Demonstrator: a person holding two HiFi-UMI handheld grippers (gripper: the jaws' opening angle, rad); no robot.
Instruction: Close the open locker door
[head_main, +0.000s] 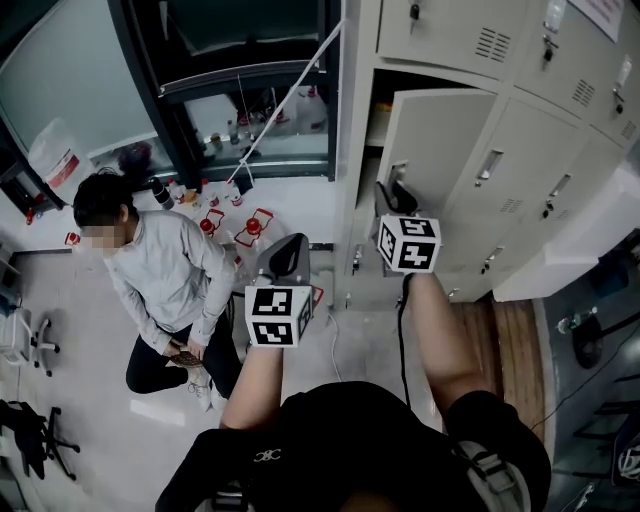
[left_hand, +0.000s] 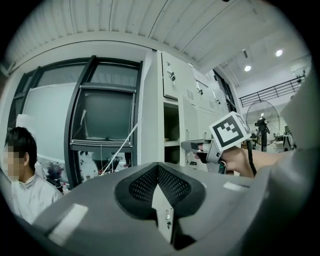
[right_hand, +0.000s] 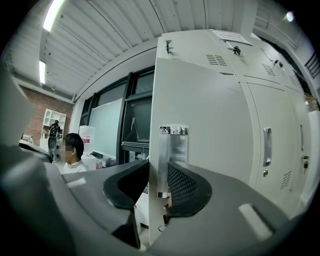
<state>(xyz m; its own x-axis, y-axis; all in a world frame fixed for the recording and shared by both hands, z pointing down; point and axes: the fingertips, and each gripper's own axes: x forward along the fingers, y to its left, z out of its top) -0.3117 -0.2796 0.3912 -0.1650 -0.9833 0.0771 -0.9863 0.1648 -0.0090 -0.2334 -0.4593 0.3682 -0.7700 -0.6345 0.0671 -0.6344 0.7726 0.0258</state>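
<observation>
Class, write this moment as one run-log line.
left gripper: shut, empty | right gripper: jaws clamped on locker door edge at handle | door: open

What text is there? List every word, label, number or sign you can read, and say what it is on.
None is readable in any view.
Notice sheet on a top-row locker: print too blurred.
Red-and-white label on the white container by the window: too small.
White logo on the black shirt: no legible letters.
Open locker door: no print.
Marker cubes: square patterns only.
</observation>
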